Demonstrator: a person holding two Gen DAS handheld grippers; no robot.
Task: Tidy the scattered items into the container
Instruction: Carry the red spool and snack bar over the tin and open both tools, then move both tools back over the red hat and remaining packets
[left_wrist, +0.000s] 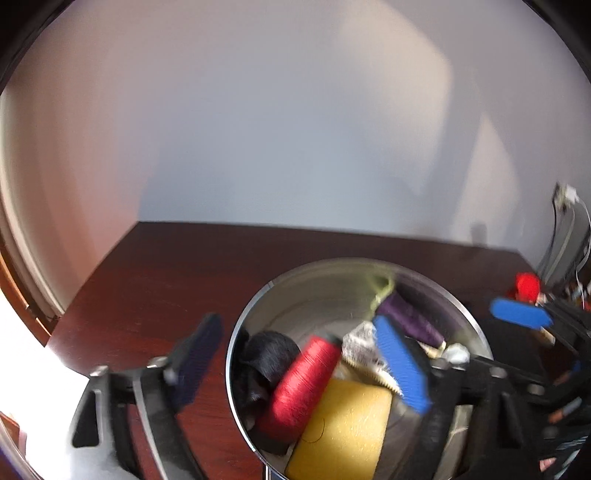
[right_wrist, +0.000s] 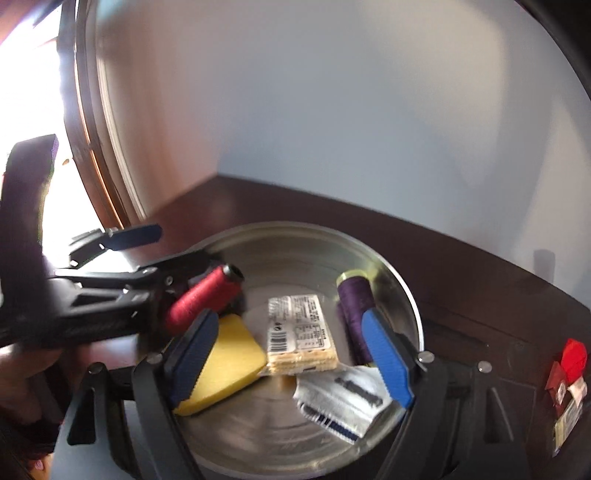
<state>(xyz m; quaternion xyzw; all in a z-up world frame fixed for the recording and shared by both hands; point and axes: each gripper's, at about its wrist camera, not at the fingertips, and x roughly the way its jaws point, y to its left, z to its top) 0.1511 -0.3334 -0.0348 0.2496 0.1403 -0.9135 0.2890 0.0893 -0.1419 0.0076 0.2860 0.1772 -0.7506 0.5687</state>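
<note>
Dark wood table (left_wrist: 155, 280) fills the lower half of both views, w/ the steel bowl (right_wrist: 402, 295) at lower centre. Inside are seen a yellow sponge (right_wrist: 229, 354), cracker pack (right_wrist: 301, 328), purple spool (right_wrist: 352, 299), foil sachet (right_wrist: 343, 402). Left gripper (left_wrist: 306, 365) is spread wide, red spool (left_wrist: 301, 384) loose btwn fingers over the bowl; it's best withdrawn straight up, clear of the rim. Right gripper (right_wrist: 291, 365) is held wide & empty. Red-capped item (right_wrist: 570, 356) at right edge is prob. next

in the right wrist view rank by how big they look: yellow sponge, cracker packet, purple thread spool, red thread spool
1. yellow sponge, partly hidden by a finger
2. cracker packet, close to the sponge, so unsure
3. purple thread spool and red thread spool look alike; not ranked
</note>
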